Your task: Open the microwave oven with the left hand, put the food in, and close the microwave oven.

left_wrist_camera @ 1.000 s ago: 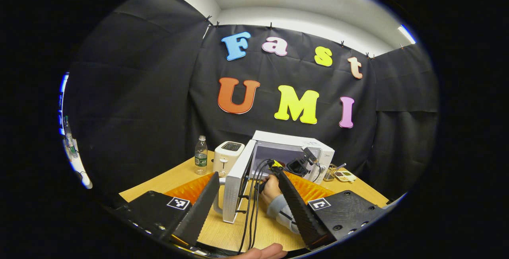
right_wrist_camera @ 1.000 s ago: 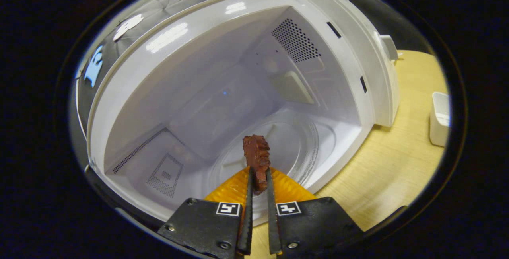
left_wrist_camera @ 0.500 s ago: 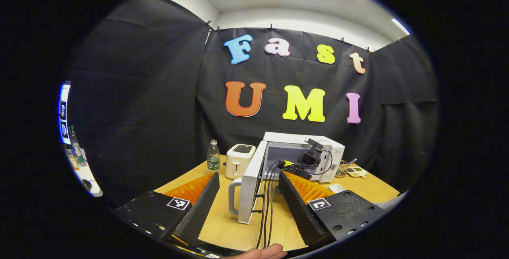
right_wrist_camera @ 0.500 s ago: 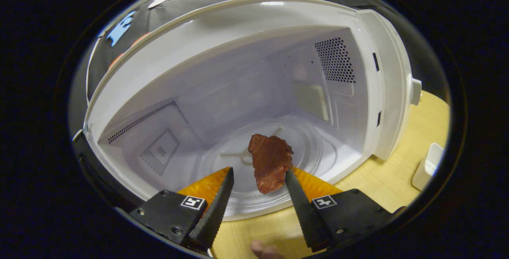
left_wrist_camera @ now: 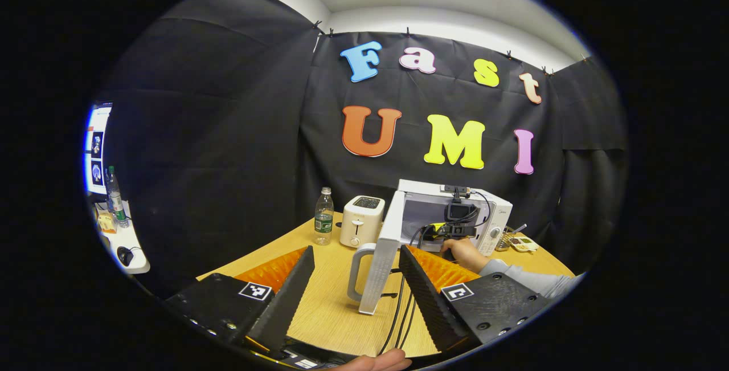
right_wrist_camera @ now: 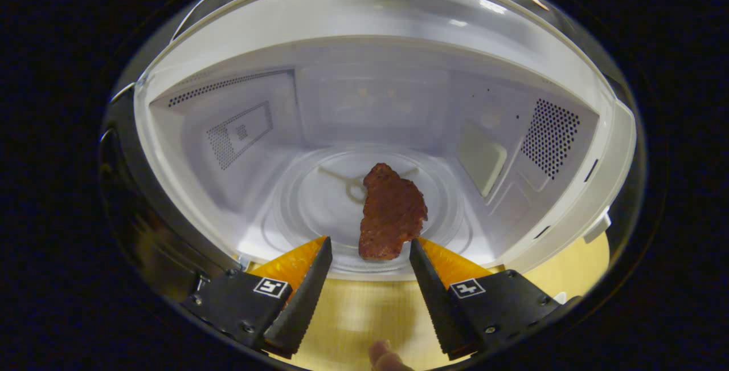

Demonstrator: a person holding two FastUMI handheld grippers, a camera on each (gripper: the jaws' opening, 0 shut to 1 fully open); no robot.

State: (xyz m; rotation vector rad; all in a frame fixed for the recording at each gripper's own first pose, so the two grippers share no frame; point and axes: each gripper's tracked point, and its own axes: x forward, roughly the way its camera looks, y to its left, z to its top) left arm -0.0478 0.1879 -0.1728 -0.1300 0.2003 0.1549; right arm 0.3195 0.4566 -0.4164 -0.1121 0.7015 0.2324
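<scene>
The white microwave (left_wrist_camera: pixel 455 206) stands at the back of the wooden table, its door (left_wrist_camera: pixel 383 265) swung wide with the handle toward me. A brown slab of food (right_wrist_camera: pixel 392 212) lies flat on the glass turntable (right_wrist_camera: pixel 319 200) inside the cavity. My right gripper (right_wrist_camera: pixel 369 245) is open just outside the cavity's front edge, and the food lies beyond its tips, touching neither finger. The left gripper view shows the right gripper (left_wrist_camera: pixel 455 224) and the hand (left_wrist_camera: pixel 464 252) holding it at the microwave's mouth. My left gripper (left_wrist_camera: pixel 356 254) is open and holds nothing, well back from the door.
A white toaster (left_wrist_camera: pixel 360 220) and a water bottle (left_wrist_camera: pixel 323 216) stand left of the microwave. Small items (left_wrist_camera: pixel 515 241) lie to its right. Cables (left_wrist_camera: pixel 401 317) trail across the table (left_wrist_camera: pixel 330 314) past the door. A side desk (left_wrist_camera: pixel 117 234) with a bottle stands at the far left.
The right gripper opened and let the food drop flat onto the turntable, then drew back to the cavity's front. The left gripper moved back and leftward from the door.
</scene>
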